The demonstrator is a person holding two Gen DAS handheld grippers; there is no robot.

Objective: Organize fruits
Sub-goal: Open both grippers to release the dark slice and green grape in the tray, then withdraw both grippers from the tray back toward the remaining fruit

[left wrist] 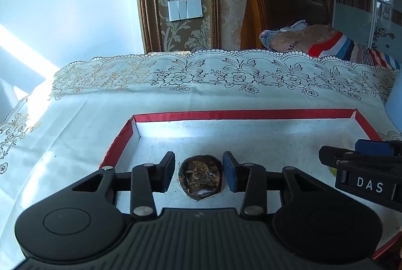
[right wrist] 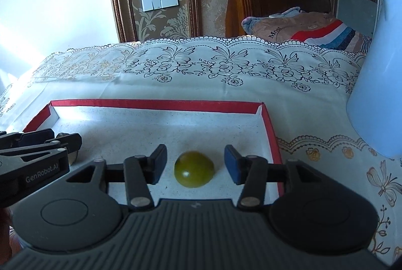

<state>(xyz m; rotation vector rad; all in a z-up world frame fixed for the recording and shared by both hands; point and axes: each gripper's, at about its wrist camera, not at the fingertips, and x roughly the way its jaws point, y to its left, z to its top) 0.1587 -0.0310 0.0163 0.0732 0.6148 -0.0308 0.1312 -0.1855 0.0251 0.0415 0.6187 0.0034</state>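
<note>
- The red-rimmed tray (left wrist: 241,115) lies on the lace-printed tablecloth (left wrist: 176,94); judged from the task, it is the place where the fruits are gathered, which is why both grippers reach into it.
- In the left wrist view, the left gripper (left wrist: 198,173) points down at the tray's near left part; its jaws are released, a narrow gap showing on each side of the dark brown fruit (left wrist: 200,180) that sits on the tray floor between the pads; the fruit looks wrinkled and split, so it probably rests flat and will not roll.
- At three o'clock in that view the right gripper (left wrist: 361,157) comes in side by side, suggesting each hand handles its own fruit.
- In the right wrist view, the left gripper (right wrist: 50,142) shows at nine o'clock; the right gripper (right wrist: 194,167) stands over the tray's right half with jaws released wide, well clear of the green fruit (right wrist: 194,169) lying between them on the floor; its round shape could let it roll.
- At three o'clock a pale blue vessel (right wrist: 377,94) stands on the cloth outside the tray, near its right wall.
</note>
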